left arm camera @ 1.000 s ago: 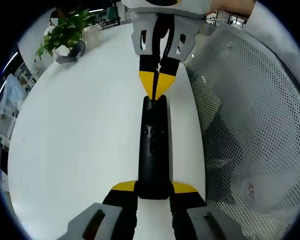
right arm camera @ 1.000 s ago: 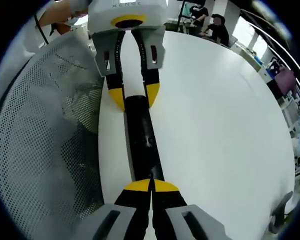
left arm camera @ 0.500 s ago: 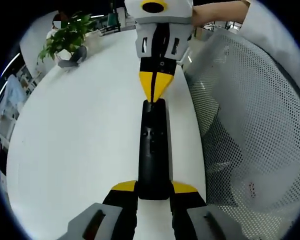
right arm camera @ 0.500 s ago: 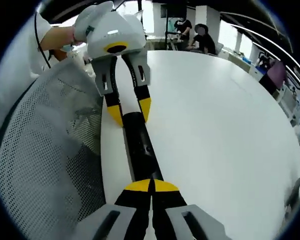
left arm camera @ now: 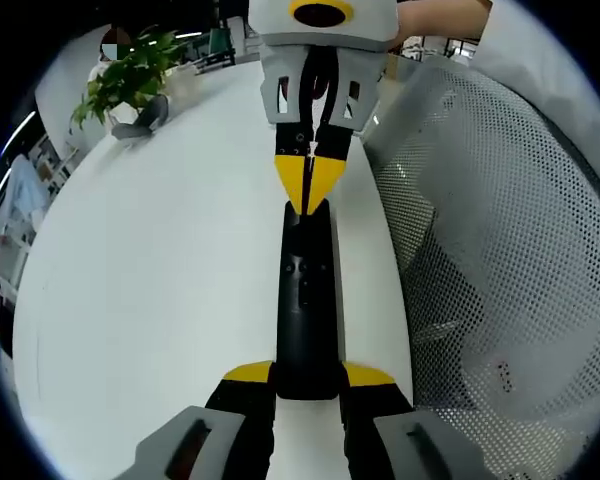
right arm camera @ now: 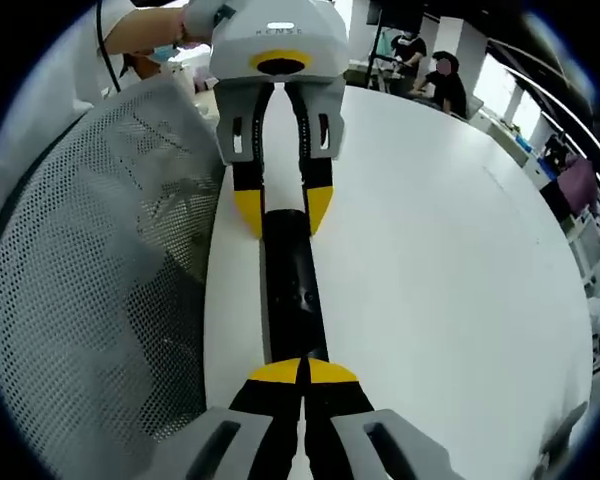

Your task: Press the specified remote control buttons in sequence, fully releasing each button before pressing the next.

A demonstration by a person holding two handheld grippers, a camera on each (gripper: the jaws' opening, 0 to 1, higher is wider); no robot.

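The slim black remote control (left arm camera: 307, 300) is laid lengthwise along the white table (left arm camera: 160, 280), near its edge. One end is clamped by the left gripper (left arm camera: 307, 375); the other is touched by the right gripper's (right arm camera: 303, 372) closed tips.

Both views face along the remote (left arm camera: 306, 300), opposed.

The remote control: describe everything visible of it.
The remote control is a long, slim black bar, plastic by its look, lying flat on the white table near its edge. Small dark buttons sit mid-length. The left gripper clamps one end between its jaws; the right gripper, jaws together, tips onto the other end.
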